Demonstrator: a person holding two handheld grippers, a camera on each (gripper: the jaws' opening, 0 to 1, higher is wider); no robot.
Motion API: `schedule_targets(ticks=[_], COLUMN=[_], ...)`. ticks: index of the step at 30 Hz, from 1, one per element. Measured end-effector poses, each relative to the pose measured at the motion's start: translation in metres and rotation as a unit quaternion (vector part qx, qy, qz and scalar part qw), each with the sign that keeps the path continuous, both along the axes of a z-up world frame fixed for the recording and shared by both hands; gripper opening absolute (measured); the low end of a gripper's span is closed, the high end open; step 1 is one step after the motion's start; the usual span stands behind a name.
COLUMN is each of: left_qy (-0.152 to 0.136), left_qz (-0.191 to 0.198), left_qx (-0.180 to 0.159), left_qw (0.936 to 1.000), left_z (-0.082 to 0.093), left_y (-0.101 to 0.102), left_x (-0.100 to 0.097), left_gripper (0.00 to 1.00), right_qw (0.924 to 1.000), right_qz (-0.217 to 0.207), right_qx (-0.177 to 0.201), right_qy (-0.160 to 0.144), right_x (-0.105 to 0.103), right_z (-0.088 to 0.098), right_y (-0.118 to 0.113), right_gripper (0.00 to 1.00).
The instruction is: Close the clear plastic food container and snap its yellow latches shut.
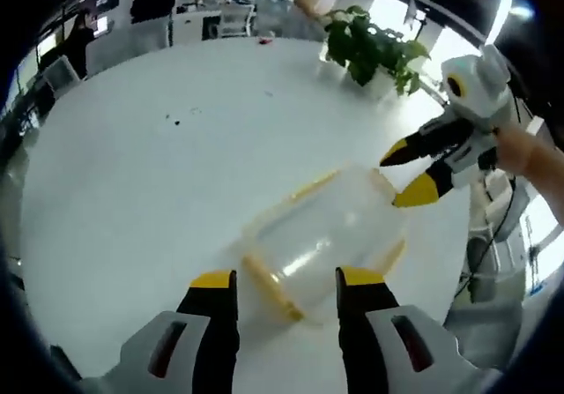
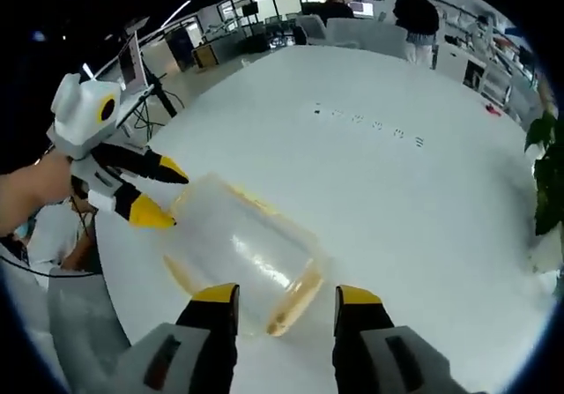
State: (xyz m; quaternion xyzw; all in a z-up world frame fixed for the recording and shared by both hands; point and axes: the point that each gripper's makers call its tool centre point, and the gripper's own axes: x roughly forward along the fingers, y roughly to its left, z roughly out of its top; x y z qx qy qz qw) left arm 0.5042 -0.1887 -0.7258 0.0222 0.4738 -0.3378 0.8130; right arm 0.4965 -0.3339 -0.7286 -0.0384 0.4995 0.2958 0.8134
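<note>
A clear plastic food container (image 1: 326, 240) with yellow latches (image 1: 271, 286) along its edges lies on the white table (image 1: 159, 147). My left gripper (image 1: 286, 279) is open just in front of its near yellow edge, apart from it. My right gripper (image 1: 407, 172) comes in from the right, open, its yellow tips at the container's far corner. In the right gripper view the same container (image 2: 238, 244) lies ahead of my open right gripper (image 2: 286, 295), with a yellow latch (image 2: 295, 301) between the tips. The left gripper (image 2: 159, 191) sits open at the container's far end, held by a hand (image 2: 31, 196).
A potted green plant (image 1: 370, 46) stands at the table's far right edge. Chairs and desks stand beyond the table, with people (image 2: 414, 11) near them. Small dark specks (image 2: 370, 122) mark the tabletop. The table edge runs close behind the container (image 2: 132, 262).
</note>
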Motion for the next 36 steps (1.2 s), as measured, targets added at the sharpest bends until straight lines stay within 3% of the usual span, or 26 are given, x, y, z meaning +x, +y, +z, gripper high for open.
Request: schedule_targets(ticks=[4,12,17,26,30,31,32,33,34,36], left_qy=[-0.005,0.011,0.026,0.023,0.026,0.043,0.039,0.037,0.031,0.025], left_qz=[0.006,0.047,0.063,0.054,0.054,0.080,0.092,0.084,0.077,0.074], left_qx=[0.008,-0.018,-0.033,-0.036,-0.036,-0.059,-0.102,-0.077,-0.073,-0.074], left_qw=[0.9999,0.9987,0.9971,0.9976,0.9975,0.9941,0.9897,0.9928,0.9939,0.9942], left_z=[-0.004,-0.009,-0.010,-0.010,-0.010,-0.011,-0.002,-0.006,-0.003,-0.007], left_y=[0.001,0.003,0.000,-0.001,-0.002,-0.003,-0.014,-0.004,-0.002,-0.004], left_x=[-0.002,-0.004,-0.005,-0.005,-0.006,-0.007,0.000,-0.003,-0.005,-0.005], left_gripper=[0.39,0.38,0.35,0.33,0.30,0.27,0.27,0.27,0.27,0.27], right_qw=[0.9997,0.9951,0.9895,0.9849,0.9867,0.9854,0.9856,0.9855,0.9826,0.9872], right_qz=[-0.021,-0.082,-0.113,-0.127,-0.113,-0.113,-0.112,-0.086,-0.118,-0.097], right_qx=[0.011,0.052,0.082,0.106,0.104,0.111,0.107,0.121,0.111,0.102], right_qy=[0.007,0.016,0.039,0.049,0.053,0.063,0.068,0.083,0.091,0.075], right_x=[-0.003,-0.002,-0.001,-0.001,-0.002,-0.002,-0.001,-0.007,-0.004,-0.001], right_z=[-0.006,-0.008,-0.011,-0.012,-0.012,-0.012,-0.013,-0.010,-0.010,-0.010], right_y=[-0.001,0.001,0.006,0.011,0.013,0.013,0.013,0.018,0.011,0.012], right_gripper=[0.40,0.38,0.38,0.33,0.31,0.30,0.29,0.27,0.27,0.27])
